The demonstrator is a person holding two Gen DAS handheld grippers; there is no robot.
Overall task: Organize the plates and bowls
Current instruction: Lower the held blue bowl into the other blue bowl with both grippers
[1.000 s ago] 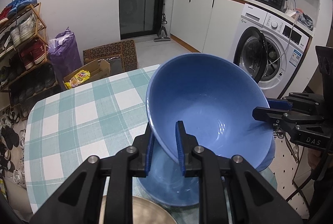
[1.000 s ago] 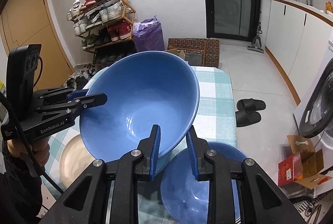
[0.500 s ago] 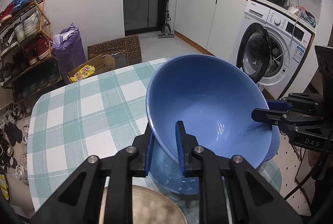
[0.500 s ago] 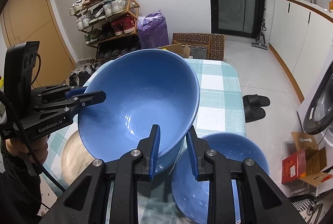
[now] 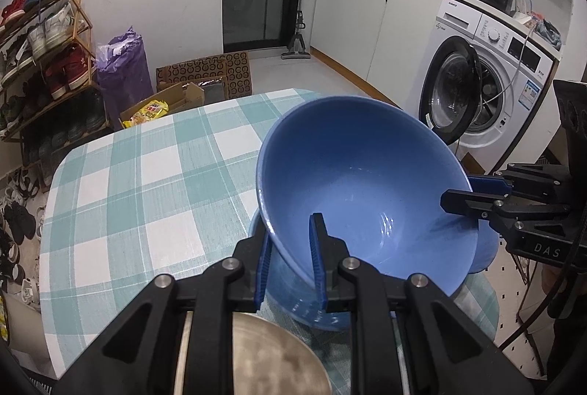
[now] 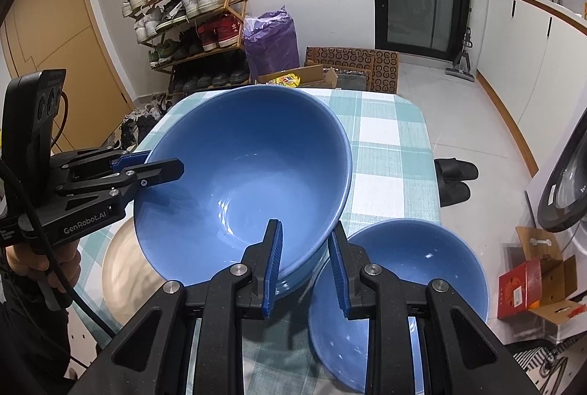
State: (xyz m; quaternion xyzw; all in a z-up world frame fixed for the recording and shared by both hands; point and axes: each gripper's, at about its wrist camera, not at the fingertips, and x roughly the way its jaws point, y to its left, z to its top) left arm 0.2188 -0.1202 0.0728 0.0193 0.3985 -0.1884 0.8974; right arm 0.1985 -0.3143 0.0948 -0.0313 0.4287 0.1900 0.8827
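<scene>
Grip: your left gripper [image 5: 290,259] and right gripper [image 6: 306,266] fingers each clamp opposite rims of the large blue bowl [image 6: 242,182] | Place: tilted above a second blue bowl [image 6: 400,288] just under your fingers | Left: nest it; tan plate [image 5: 253,354] unsorted on the table [image 5: 146,182].

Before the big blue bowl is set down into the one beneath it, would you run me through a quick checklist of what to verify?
1. Left gripper clamped on the large blue bowl rim: ok, one pad inside, one outside.
2. Right gripper clamped on the opposite rim: ok.
3. Large bowl level: not ok, it tilts toward the cameras.
4. Lower blue bowl beneath it: not ok in the right wrist view, since it sits off to the side, only partly under.
5. Lower bowl empty: ok.
6. Tan plate clear of the landing spot: cannot tell, it lies close alongside on the checked tablecloth.
</scene>
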